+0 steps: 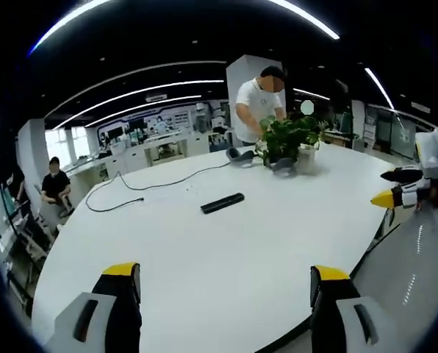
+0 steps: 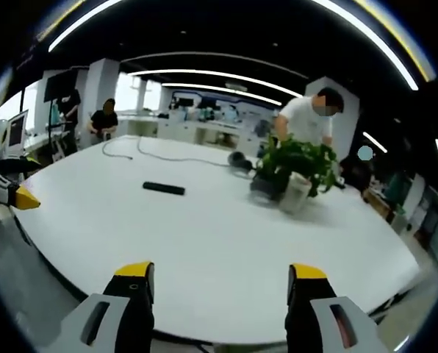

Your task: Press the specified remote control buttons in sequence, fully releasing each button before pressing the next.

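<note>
A slim black rectangular remote control [image 1: 223,203] lies flat near the middle of the large white oval table [image 1: 204,257], well apart from both grippers and touched by nothing. In the right gripper view the same remote [image 2: 164,188] sits left of centre, out in the open tabletop.

The left gripper [image 1: 225,283] hangs over the near edge of the table, its yellow-tipped jaws spread wide with bare white surface between them. The right gripper [image 2: 220,282] is likewise released, jaws parted and holding nothing, poised at the table's near rim. Each one also peeks into the other's view (a yellow tip at the picture's edge).

Beyond the remote stands a leafy green potted plant in a pale pot [image 1: 291,140], and a person in a white shirt [image 1: 259,103] leans over it at the far side. A thin black cable [image 1: 142,184] loops across the table to the left of the remote. Another person in dark clothes [image 1: 55,184] sits off to the side, away from the table.
</note>
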Motion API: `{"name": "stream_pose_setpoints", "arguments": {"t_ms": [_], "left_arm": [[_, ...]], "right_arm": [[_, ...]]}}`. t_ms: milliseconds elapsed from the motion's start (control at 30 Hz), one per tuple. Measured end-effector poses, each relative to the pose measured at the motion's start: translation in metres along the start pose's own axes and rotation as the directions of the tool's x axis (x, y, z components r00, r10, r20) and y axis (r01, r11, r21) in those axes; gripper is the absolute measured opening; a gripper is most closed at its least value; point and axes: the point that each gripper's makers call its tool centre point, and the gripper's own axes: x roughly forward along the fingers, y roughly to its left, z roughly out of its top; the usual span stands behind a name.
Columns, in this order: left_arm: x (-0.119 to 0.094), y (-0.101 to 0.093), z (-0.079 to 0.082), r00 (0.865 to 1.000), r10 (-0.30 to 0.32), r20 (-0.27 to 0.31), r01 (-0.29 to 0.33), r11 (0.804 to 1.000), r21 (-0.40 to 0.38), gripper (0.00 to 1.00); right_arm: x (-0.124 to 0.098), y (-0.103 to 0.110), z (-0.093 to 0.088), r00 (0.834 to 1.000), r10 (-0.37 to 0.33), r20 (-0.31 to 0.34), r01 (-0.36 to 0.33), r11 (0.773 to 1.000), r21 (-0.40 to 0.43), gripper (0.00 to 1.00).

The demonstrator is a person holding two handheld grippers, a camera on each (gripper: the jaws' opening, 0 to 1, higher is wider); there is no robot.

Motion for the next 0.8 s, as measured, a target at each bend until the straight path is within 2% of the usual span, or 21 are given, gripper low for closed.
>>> {"name": "stream_pose_setpoints", "arguments": {"t_ms": [100,133,167,200,233,333,433,533,667,800], "left_arm": [[-0.002,0.003,-0.001,1.0,0.016,0.02,-0.015,0.999,-0.045,1.0],[0.001,0.002,-0.005,1.0,0.006,-0.006,-0.006,1.0,-0.027,1.0],[0.001,0.003,-0.009,0.999,0.014,-0.031,-0.015,1.0,-0.016,1.0],[0.001,0.007,-0.011,0.997,0.041,-0.057,-0.04,0.999,0.02,1.0],[0.001,0.005,-0.007,0.999,0.038,-0.035,-0.037,0.999,0.024,0.99],[0.0,-0.003,-0.004,1.0,0.01,-0.016,-0.01,1.0,0.022,0.99],[0.001,-0.001,-0.004,1.0,0.017,-0.017,-0.016,0.999,0.043,0.99],[0.0,-0.001,-0.004,1.0,0.015,-0.018,-0.015,0.999,0.029,1.0],[-0.003,0.005,0.0,0.999,0.042,0.003,-0.042,0.999,0.016,1.0],[-0.004,0.01,0.002,0.998,0.06,0.013,-0.06,0.998,-0.005,1.0]], "right_arm": [[0.0,-0.001,-0.002,1.0,-0.005,0.006,0.005,1.0,0.008,0.73],[0.002,-0.003,-0.008,0.999,-0.023,-0.022,0.023,1.0,-0.007,0.71],[0.0,-0.003,-0.016,0.996,-0.029,-0.088,0.03,1.0,0.005,0.67],[0.002,-0.003,-0.005,0.999,-0.022,-0.038,0.022,1.0,-0.003,0.65],[0.002,-0.003,-0.002,0.999,-0.019,-0.027,0.019,1.0,-0.005,0.66],[0.003,-0.007,-0.009,0.998,-0.03,-0.052,0.03,1.0,-0.004,0.66],[0.001,-0.009,-0.003,0.999,-0.037,-0.015,0.037,0.999,0.013,0.68],[0.001,-0.009,-0.006,0.999,-0.035,-0.027,0.036,0.999,0.021,0.68],[0.001,-0.007,-0.003,1.0,-0.025,-0.012,0.025,1.0,0.013,0.67],[0.0,-0.007,0.0,1.0,-0.016,0.009,0.016,0.999,0.044,0.66]]}}
